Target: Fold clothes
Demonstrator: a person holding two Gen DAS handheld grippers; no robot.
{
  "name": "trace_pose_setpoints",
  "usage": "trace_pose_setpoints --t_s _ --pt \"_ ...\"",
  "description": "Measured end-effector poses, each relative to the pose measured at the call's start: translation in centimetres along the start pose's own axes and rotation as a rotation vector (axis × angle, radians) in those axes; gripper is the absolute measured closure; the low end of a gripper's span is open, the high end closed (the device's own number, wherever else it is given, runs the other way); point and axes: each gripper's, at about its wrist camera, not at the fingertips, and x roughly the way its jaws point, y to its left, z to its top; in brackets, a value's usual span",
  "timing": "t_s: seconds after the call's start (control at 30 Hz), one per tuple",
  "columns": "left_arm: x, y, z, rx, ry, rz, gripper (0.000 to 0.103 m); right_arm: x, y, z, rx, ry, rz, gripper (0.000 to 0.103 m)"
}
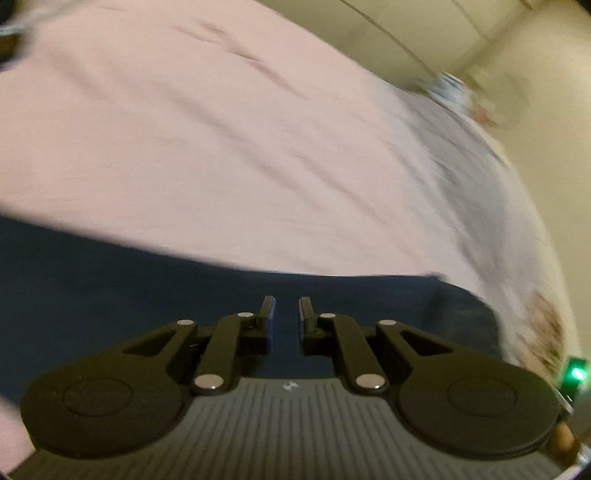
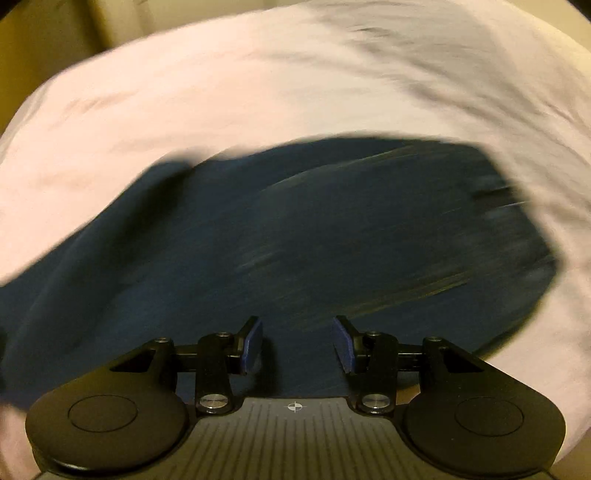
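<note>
A dark navy garment [image 2: 295, 229] lies spread on a pale pink sheet [image 2: 221, 92]; the right wrist view is motion-blurred. My right gripper [image 2: 297, 341] hovers over the garment's near part, open, with nothing between its blue pads. In the left wrist view the same navy garment [image 1: 147, 280] fills the lower half, its straight edge meeting the pink sheet [image 1: 184, 129]. My left gripper [image 1: 287, 317] is over the cloth near that edge, its fingers a narrow gap apart with nothing between them.
The bed's far edge curves along the right of the left wrist view, with a cream wall [image 1: 546, 110] and a blurred small bluish object [image 1: 448, 86] beyond. A green light [image 1: 576, 374] glows at the right. A yellowish wall [image 2: 55, 33] shows beyond the bed.
</note>
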Motion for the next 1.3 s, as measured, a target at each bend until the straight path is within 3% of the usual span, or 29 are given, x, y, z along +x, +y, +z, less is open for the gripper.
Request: trace_pose_setpoints --t_s 0.07,0.17,0.27,0.33,0.5,0.57,0.83,0.87,0.93,1.0,1.1,1.2,1.3 --pt "3.3 -4.1 1.2 0.032 0.028 -0.047 0.086 -0.3 -5.6 2.1 0.058 -0.022 -0.019 0.057" --pt "8.1 -9.8 2.7 0.075 0.061 -0.099 0.082 -0.5 -12.7 5.7 0.162 -0.047 0.019 0.057" --pt "11.3 -13.0 4.0 0.086 0.085 -0.107 0.081 -0.7 -19.7 9.3 0.265 -0.072 0.058 0.051" --pt "13.2 -14.8 4.8 0.095 0.100 -0.106 0.081 0.2 -23.3 11.1 0.354 -0.065 0.141 0.044" --pt "17.3 -16.3 6.6 0.101 0.176 -0.084 0.079 3.7 -25.5 13.2 0.464 0.027 0.304 0.043" --pt "18.4 -16.4 6.8 0.100 0.215 -0.086 0.077 5.1 -25.1 13.3 0.470 0.074 0.342 0.043" --pt "21.8 -16.5 6.4 0.116 0.346 -0.101 0.080 7.8 -24.6 12.8 0.473 0.126 0.482 0.048" --pt "22.2 -16.5 6.4 0.118 0.362 -0.103 0.082 7.7 -24.5 12.9 0.448 0.124 0.479 0.050" --pt "23.1 -16.5 6.3 0.122 0.395 -0.107 0.089 7.3 -24.3 13.0 0.413 0.113 0.468 0.074" --pt "23.9 -16.5 6.2 0.125 0.428 -0.111 0.097 7.0 -24.6 13.1 0.382 0.098 0.473 0.087" --pt "24.9 -16.5 6.1 0.129 0.465 -0.117 0.102 5.8 -24.6 12.7 0.332 0.053 0.481 0.095" --pt "21.1 -16.2 5.8 0.104 0.273 -0.125 0.102 3.7 -24.7 11.5 0.290 0.002 0.458 0.097" --pt "18.1 -15.7 4.8 0.108 0.100 -0.111 0.102 2.8 -25.7 10.1 0.351 -0.033 0.419 0.100"
